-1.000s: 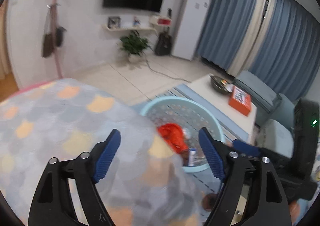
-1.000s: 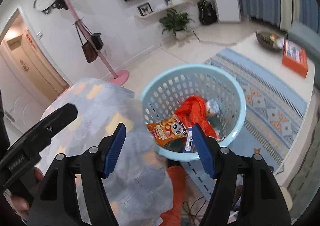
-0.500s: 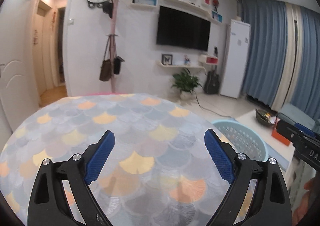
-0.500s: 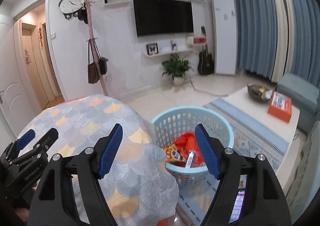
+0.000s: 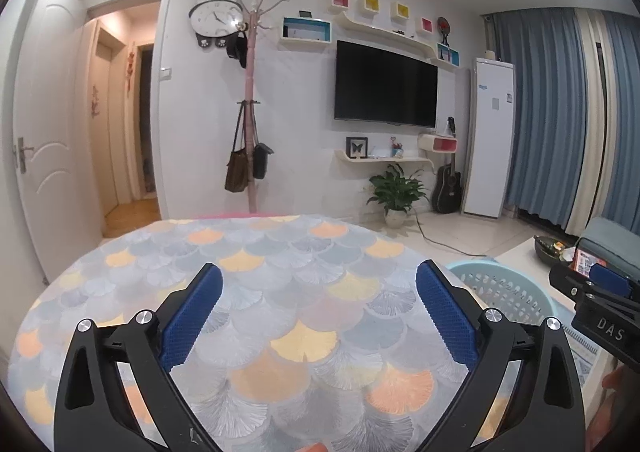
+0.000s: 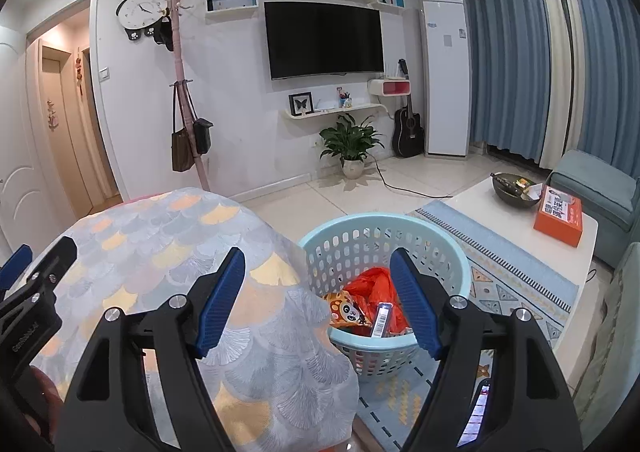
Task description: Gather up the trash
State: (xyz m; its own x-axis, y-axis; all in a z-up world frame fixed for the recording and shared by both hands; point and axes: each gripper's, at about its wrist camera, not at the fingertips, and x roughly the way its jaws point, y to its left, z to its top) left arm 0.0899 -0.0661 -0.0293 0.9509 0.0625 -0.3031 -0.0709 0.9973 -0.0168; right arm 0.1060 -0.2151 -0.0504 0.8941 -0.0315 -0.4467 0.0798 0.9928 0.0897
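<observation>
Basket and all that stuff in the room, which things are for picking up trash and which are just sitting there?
For the job:
light blue basket
orange bag
panda snack packet
left claw, open
right claw, open

Just there:
orange box
dark bowl
potted plant
guitar

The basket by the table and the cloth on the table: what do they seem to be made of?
The basket looks like moulded plastic, pale blue with a smooth, slightly glossy rim and even rows of punched holes. The cloth looks like a printed woven fabric, matte, with a fan-scale pattern in grey and orange; it drapes in soft folds over the table edge, though a coated fabric cannot be ruled out.
</observation>
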